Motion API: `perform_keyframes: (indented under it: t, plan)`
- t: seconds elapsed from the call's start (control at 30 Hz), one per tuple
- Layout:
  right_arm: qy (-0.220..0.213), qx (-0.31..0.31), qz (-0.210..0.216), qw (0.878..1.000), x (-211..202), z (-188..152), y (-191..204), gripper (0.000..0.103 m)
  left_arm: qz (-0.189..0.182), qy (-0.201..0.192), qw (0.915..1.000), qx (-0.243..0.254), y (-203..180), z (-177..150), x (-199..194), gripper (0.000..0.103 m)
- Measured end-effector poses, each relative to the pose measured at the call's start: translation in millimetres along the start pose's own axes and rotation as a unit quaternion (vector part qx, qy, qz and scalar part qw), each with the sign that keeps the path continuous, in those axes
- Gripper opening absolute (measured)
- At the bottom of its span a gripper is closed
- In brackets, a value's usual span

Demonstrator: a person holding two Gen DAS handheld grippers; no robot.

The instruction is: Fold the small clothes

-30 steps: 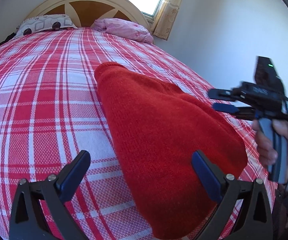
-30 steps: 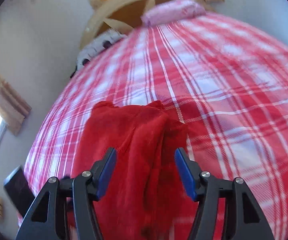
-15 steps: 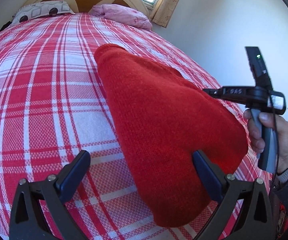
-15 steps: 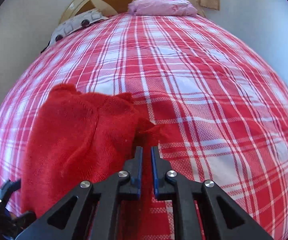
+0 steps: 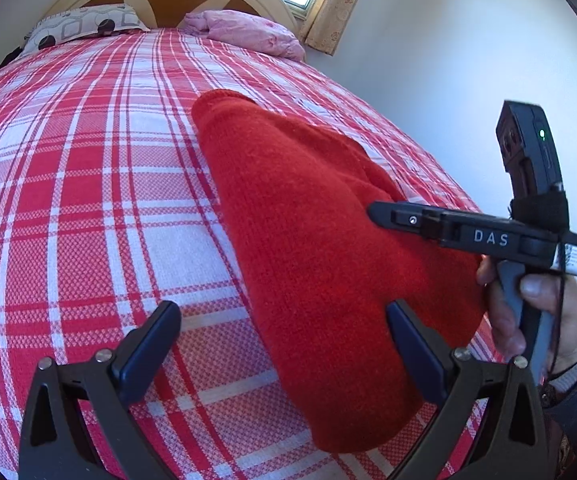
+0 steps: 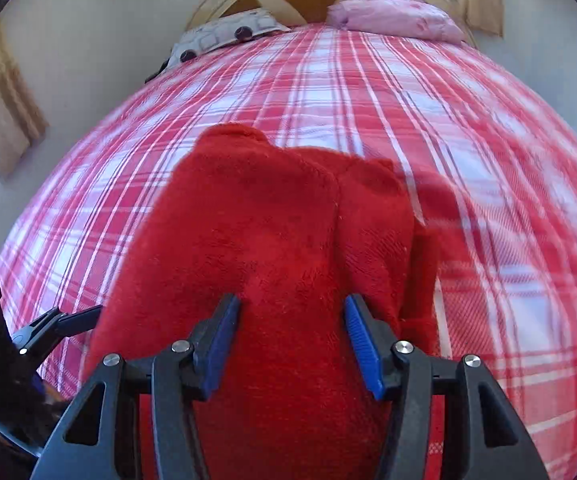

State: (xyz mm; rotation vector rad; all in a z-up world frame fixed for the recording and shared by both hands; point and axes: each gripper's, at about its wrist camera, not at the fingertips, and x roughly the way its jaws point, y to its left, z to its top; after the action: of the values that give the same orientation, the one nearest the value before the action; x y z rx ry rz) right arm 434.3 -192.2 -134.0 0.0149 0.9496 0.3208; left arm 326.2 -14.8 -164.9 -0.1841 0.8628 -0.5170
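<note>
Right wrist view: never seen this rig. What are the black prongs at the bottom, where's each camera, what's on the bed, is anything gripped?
There is no robot here. A person holds a hand-squeezed two-finger gripper in each hand, and each gripper carries a fisheye camera looking forward along its own fingers. The prongs at the bottom of the right wrist view are the right gripper; the left wrist view shows the left gripper the same way, and also catches the right gripper side-on, held by the person's hand.

On the bed's red plaid cover lies a red knit garment, already partly folded. Two pillows sit by the headboard.

Nothing is gripped. The left jaws stand wide. The right jaws have just been opening; the knit shows between them, but the pads do not press on it.
</note>
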Motion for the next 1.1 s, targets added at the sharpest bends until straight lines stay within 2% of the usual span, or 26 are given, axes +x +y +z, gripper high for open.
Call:
perform_keyframes:
  t: [0.17, 0.3, 0.5, 0.6, 0.73, 0.77, 0.83, 0.87, 0.9, 0.93, 1.0, 1.1]
  plan:
    - [-0.019, -0.001, -0.005, 1.000, -7, -14, -1, 0.053, 0.012, -0.005, 0.9998, 0.015, -6, -1, -2, 0.103]
    - [-0.008, 0.000, -0.007, 1.000, -9, -12, 1, 0.053, 0.020, -0.011, 0.9995, 0.020, -7, -3, -6, 0.103]
    - [-0.016, 0.003, 0.010, 1.000, -10, -14, -5, 0.053, 0.034, -0.015, 0.9970, 0.068, -24, -7, -8, 0.103]
    - [-0.018, -0.001, 0.024, 1.000, -21, 0, -2, 0.053, 0.032, -0.013, 0.9969, 0.070, -23, -9, -9, 0.103]
    - [-0.061, 0.018, -0.003, 0.998, -36, 35, -12, 0.053, 0.027, -0.012, 0.9972, 0.069, -22, -8, -9, 0.103]
    - [-0.058, 0.037, -0.014, 0.998, -31, 47, -20, 0.053, 0.025, -0.013, 0.9973, 0.068, -21, -8, -10, 0.103]
    - [-0.022, 0.064, -0.018, 0.998, -11, 62, -34, 0.052, 0.021, -0.015, 0.9977, 0.063, -20, -7, -10, 0.103]
    - [0.017, 0.085, -0.011, 0.996, 7, 67, -43, 0.048, 0.020, -0.017, 0.9978, 0.060, -19, -6, -10, 0.103]
    - [0.042, 0.109, -0.007, 0.993, 22, 68, -52, 0.029, 0.017, -0.020, 0.9981, 0.056, -18, -6, -11, 0.103]
    - [0.055, 0.121, 0.009, 0.991, 31, 66, -57, 0.016, 0.016, -0.022, 0.9983, 0.052, -17, -6, -12, 0.103]
    - [0.054, 0.117, 0.009, 0.992, 32, 64, -56, 0.009, 0.013, -0.021, 0.9986, 0.047, -15, -5, -12, 0.103]
    - [0.039, 0.103, -0.017, 0.994, 19, 56, -59, 0.007, 0.010, -0.024, 0.9984, 0.051, -17, -5, -13, 0.103]
